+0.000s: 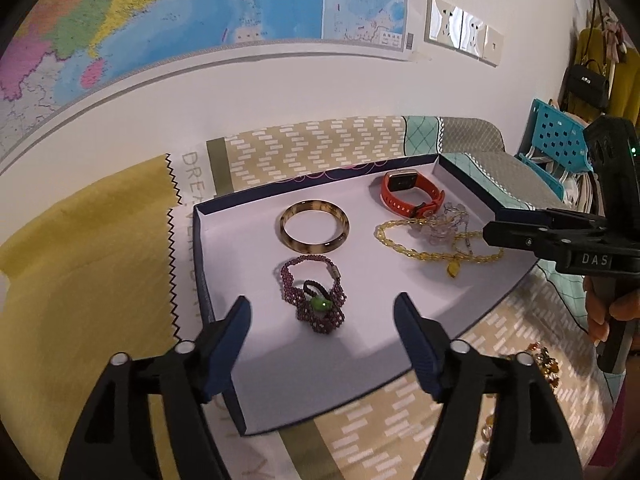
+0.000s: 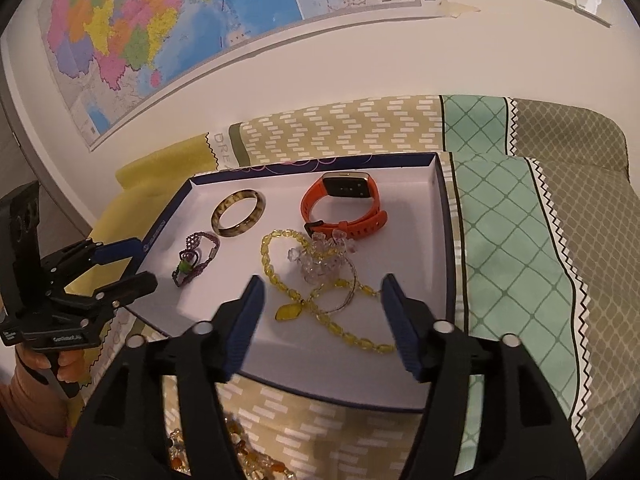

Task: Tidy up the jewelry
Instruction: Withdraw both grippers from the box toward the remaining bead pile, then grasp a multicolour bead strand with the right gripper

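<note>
A shallow white box lid with navy walls (image 1: 218, 204) (image 2: 444, 200) lies on the patterned cloth. In it lie a brown bangle (image 1: 314, 230) (image 2: 239, 213), an orange watch (image 1: 412, 194) (image 2: 344, 204), a yellow bead necklace (image 1: 436, 246) (image 2: 280, 280) with a clear crystal piece (image 2: 324, 258), and a purple bead bracelet with a green stone (image 1: 316, 300) (image 2: 192, 258). My left gripper (image 1: 322, 320) is open and empty, just before the purple bracelet. My right gripper (image 2: 322, 300) is open and empty above the yellow necklace.
More amber and clear beaded jewelry (image 1: 544, 364) (image 2: 240, 452) lies on the cloth in front of the box. A yellow cloth (image 1: 88, 264) lies to the left. A map (image 1: 160, 12) hangs on the wall behind. A blue crate (image 1: 556, 136) stands at the right.
</note>
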`<action>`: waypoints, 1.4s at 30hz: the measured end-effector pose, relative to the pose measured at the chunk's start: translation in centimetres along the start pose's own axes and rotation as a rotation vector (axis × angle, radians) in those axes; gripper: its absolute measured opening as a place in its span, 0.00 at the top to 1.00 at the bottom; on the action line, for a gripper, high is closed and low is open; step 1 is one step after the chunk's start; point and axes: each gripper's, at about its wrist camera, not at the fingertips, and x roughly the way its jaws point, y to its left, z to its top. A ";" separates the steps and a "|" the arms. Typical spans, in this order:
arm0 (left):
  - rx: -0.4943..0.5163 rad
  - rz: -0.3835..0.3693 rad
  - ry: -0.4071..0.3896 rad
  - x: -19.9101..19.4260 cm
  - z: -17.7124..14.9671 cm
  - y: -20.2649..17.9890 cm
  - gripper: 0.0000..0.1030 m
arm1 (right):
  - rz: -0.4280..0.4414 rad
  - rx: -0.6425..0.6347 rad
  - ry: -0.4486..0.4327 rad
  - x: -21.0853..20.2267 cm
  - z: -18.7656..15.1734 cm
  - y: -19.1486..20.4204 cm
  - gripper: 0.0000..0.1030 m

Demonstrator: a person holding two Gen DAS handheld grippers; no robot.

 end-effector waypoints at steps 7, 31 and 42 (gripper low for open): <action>-0.012 -0.017 -0.038 -2.7 -2.0 0.5 0.13 | 0.011 -0.009 -0.024 -2.3 -1.7 0.7 0.25; 0.062 -0.083 0.024 -5.3 -9.7 -1.9 0.13 | -0.030 -0.266 0.092 -3.4 -9.6 6.3 0.68; 0.047 -0.100 0.034 -5.3 -10.1 -2.1 0.15 | -0.012 -0.252 0.106 -3.0 -9.0 6.3 0.89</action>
